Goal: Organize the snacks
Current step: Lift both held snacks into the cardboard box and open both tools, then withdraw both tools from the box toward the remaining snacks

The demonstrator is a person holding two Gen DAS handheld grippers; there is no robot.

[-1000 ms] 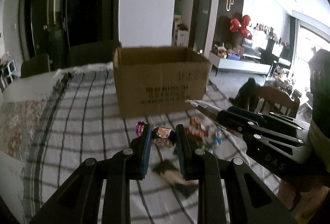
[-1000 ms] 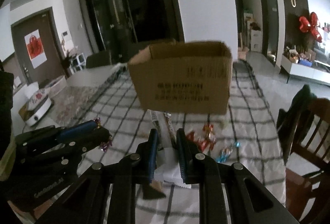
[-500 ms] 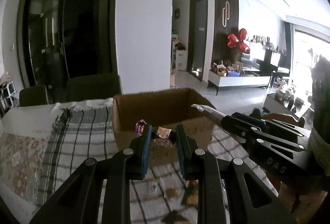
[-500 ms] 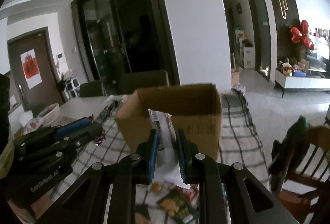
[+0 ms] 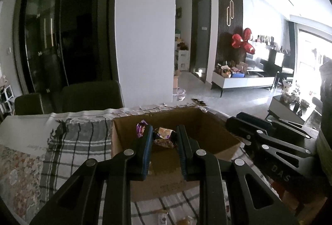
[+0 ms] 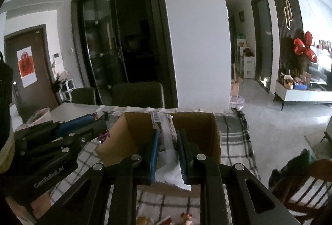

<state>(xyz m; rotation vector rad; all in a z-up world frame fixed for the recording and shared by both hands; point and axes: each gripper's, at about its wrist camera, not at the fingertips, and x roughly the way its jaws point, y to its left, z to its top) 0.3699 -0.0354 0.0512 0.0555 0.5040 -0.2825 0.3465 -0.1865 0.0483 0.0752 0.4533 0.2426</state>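
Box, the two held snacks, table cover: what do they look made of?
Cardboard box: brown corrugated card, matte, with raw-cut rim and printed side.
Candy in the left gripper: glossy, crinkled purple-gold wrapper, likely foil or metallised film.
Snack packet in the right gripper: thin printed plastic film, probably; serrated white seal edge.
Tablecloth: woven plaid fabric, matte, wrinkled.

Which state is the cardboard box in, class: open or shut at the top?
Open. In both wrist views the cardboard box shows no lid or flaps across the top, and its brown inner walls are visible.
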